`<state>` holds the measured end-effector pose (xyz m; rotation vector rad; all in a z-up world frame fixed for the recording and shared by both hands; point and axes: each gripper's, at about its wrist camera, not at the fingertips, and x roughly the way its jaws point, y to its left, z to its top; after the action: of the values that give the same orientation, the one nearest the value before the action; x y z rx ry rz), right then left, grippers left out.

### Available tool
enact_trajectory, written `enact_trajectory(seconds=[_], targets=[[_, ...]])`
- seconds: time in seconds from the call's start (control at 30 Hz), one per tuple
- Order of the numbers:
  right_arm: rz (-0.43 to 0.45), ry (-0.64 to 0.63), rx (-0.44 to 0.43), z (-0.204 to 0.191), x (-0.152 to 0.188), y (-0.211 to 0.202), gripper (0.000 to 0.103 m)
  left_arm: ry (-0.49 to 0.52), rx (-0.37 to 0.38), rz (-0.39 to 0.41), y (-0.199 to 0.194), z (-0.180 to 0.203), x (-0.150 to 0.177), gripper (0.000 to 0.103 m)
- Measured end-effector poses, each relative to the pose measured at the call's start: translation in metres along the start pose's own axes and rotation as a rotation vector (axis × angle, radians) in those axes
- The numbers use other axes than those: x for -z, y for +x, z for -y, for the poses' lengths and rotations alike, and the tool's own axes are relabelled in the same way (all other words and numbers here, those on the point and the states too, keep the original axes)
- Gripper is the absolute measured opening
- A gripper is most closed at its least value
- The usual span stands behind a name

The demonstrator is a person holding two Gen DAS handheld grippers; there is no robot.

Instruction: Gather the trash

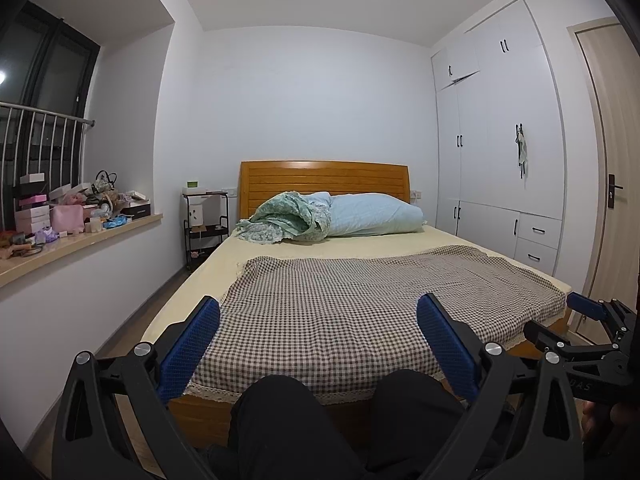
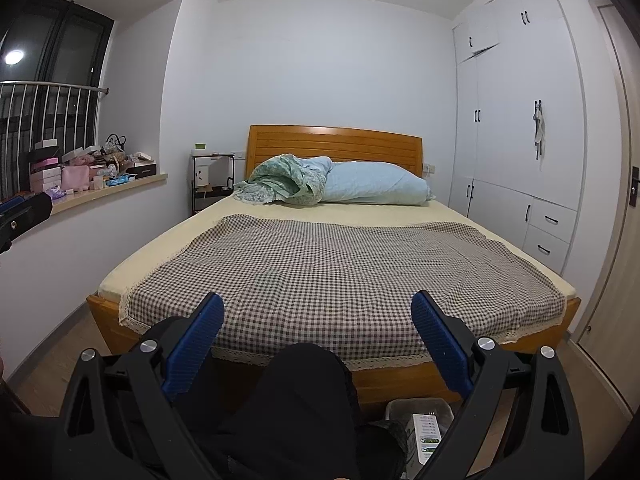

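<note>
A bedroom seen from the foot of a bed, through two cameras held side by side. At far left, a dark window with a metal railing point(image 1: 44, 120) sits above a pale stone windowsill point(image 1: 80, 244) crowded with boxes, a pink pouch and small clutter. Next to the right, a black bedside cart point(image 1: 205, 224) stands against the back wall, just beside the wooden headboard point(image 1: 324, 178). The bed point(image 2: 400, 380) fills the middle: a cream sheet, a brown checked cover point(image 2: 340, 268) spread over its lower half, and at the head a crumpled green floral quilt point(image 1: 280, 216) touching a pale blue pillow point(image 1: 376, 214). In the foreground, the left gripper point(image 1: 318, 322) has its blue-padded fingers wide apart, holding nothing, above a person's knees in black trousers point(image 1: 304, 424). The right gripper point(image 2: 318, 318) is likewise spread wide and empty. On the floor at the foot of the bed, low and right in the right camera, a grey waste bin point(image 2: 416, 408) holds a white carton point(image 2: 426, 436) with green print. At far right, white built-in wardrobes point(image 1: 500, 140) line the wall, then a pale door point(image 1: 612, 160).
</note>
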<state>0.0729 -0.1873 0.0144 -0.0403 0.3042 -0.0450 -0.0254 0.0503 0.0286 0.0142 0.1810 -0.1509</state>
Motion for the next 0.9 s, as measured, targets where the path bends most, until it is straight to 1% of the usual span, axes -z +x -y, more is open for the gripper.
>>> enact_trajectory(seconds=[0.9], targets=[[-0.001, -0.005, -0.004, 0.0059, -0.0012, 0.0, 0.09, 0.004, 0.005, 0.009, -0.0006, 0.0019, 0.0029, 0.096]])
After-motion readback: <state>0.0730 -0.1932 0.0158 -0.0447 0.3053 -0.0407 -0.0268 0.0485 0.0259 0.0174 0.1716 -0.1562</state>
